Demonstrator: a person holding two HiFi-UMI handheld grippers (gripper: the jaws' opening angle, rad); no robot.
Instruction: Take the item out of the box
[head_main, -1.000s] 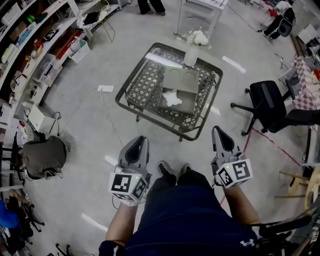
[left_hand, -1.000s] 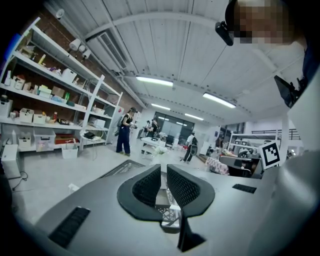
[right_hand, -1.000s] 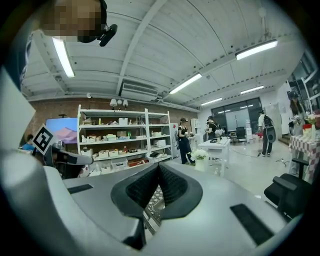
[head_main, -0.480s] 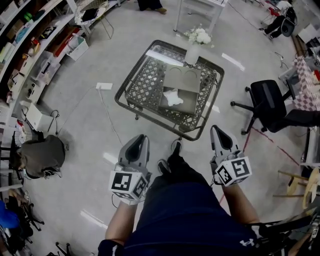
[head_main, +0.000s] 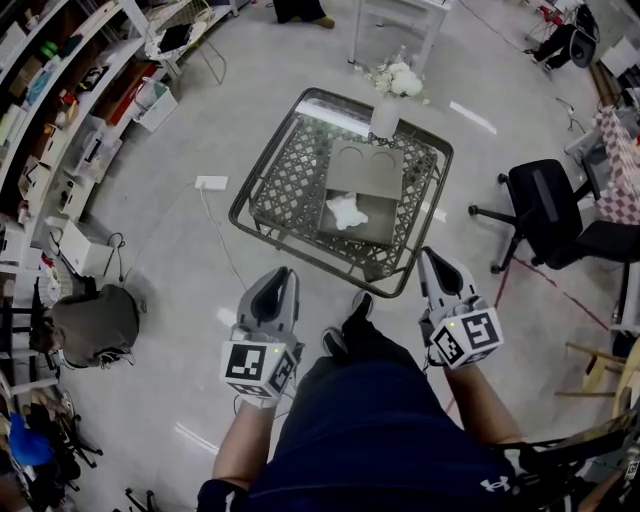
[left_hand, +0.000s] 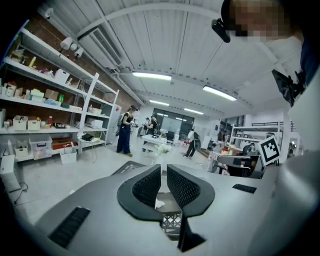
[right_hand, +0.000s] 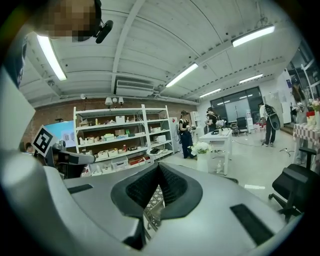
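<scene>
An open grey cardboard box (head_main: 372, 222) lies on a low lattice table (head_main: 262, 190), its lid flap folded back. A white crumpled item (head_main: 343, 210) rests inside it. Both grippers hover short of the table's near edge, pointing at it. My left gripper (head_main: 282, 273) has its jaws a narrow gap apart with nothing between them; the white item (left_hand: 158, 203) shows far beyond its fingertips (left_hand: 152, 176). My right gripper (head_main: 431, 256) has its tips together and holds nothing. Part of the lattice table (right_hand: 152, 205) shows below my right gripper (right_hand: 159, 166).
A vase of white flowers (head_main: 390, 92) stands on the table's far edge. A black office chair (head_main: 545, 205) is at the right. Shelving (head_main: 60, 110) lines the left wall, with a backpack (head_main: 95, 325) and a power strip (head_main: 211, 182) on the floor. People stand far off.
The person has stepped forward, one foot now ahead. Both grippers have moved closer to the table's near edge. Neither gripper's jaws have visibly changed.
</scene>
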